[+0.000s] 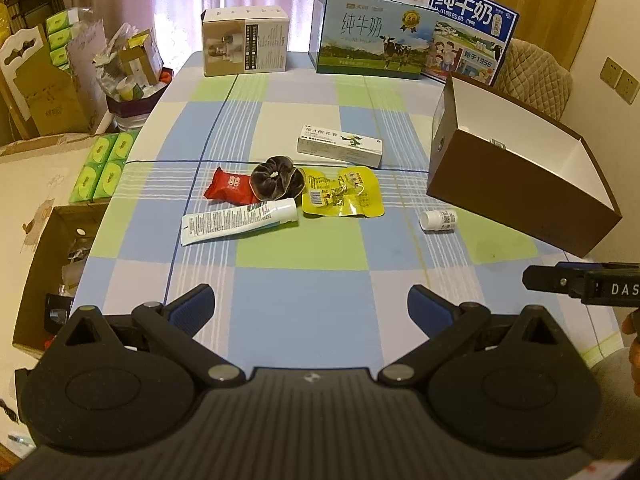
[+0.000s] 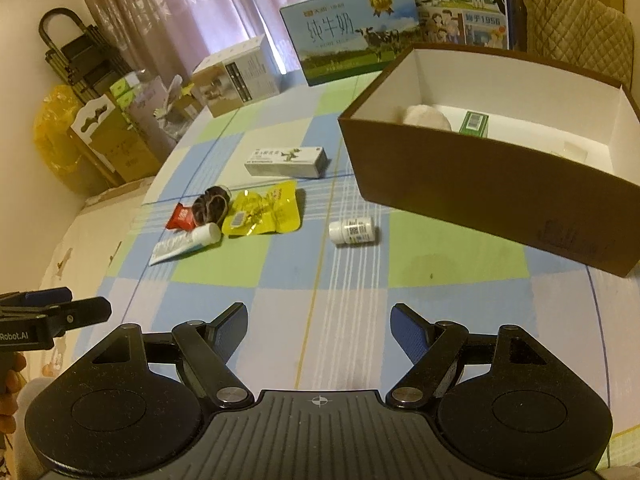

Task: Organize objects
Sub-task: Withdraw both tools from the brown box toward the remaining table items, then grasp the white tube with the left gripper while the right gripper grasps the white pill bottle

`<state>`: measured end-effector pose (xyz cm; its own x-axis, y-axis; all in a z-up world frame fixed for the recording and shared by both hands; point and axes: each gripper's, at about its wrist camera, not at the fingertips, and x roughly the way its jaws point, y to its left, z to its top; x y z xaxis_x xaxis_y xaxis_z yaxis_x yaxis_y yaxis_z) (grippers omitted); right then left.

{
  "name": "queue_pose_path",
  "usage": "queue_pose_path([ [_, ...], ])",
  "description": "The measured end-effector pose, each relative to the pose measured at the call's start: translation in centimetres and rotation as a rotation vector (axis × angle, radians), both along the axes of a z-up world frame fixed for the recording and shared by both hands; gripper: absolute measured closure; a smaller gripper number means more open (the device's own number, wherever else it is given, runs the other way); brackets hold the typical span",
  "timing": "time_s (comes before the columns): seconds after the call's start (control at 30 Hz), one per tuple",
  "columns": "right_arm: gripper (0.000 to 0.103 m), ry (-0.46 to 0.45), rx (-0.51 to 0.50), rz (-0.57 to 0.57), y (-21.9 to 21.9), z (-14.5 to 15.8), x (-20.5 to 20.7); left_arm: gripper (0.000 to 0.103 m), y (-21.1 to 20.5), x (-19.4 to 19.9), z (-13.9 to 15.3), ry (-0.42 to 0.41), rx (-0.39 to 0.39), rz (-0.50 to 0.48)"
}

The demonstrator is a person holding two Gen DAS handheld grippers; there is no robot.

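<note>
1. Nearest the cameras, the left claw (image 1: 310,306) and the right claw (image 2: 319,326) are seen with their blue-padded fingers spread wide and nothing held between them, both held above the bench covered in a blue, green and white checked cloth (image 1: 296,292).
2. Just beyond, a small white plastic pill bottle (image 2: 352,231) is seen lying on its side, near the front wall of the large brown cardboard box with a white interior (image 2: 472,196).
3. A white squeeze tube with a white cap (image 1: 239,220) is laid flat at the middle of the bench, beside a crinkled yellow foil snack packet (image 1: 342,192).
4. Behind the tube, a dark fabric scrunchie (image 1: 277,178) is seen touching a red sweet wrapper (image 1: 232,189).
5. Further back, a long white ointment carton (image 1: 340,147) lies alone.
6. Inside the brown box, a pale rounded item (image 2: 427,119) and a green-labelled carton (image 2: 474,123) are visible.
7. At the far edge, two milk cartons printed with cows (image 1: 372,42) and a beige product box (image 1: 245,42) are stood upright.
</note>
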<state>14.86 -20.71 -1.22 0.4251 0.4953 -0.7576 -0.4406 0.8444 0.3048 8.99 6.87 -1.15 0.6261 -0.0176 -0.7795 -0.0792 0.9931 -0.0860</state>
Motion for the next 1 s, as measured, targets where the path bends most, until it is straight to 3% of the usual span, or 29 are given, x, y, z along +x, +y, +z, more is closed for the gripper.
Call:
queue_pose_path([
  [0.6,0.027,0.05,-0.044,-0.125,-2.2,-2.7,1.5,0.007,4.8,9.3,-7.7,-0.016,0.171,-0.22],
  [0.8,0.027,0.055,-0.061,-0.177,-3.2,-3.0,2.5,0.007,5.9,11.8,-9.4,-0.011,0.153,-0.25],
  [1.0,0.027,0.064,-0.072,-0.228,-4.5,-3.0,3.4,0.007,6.4,14.1,-10.9,0.011,0.185,-0.261],
])
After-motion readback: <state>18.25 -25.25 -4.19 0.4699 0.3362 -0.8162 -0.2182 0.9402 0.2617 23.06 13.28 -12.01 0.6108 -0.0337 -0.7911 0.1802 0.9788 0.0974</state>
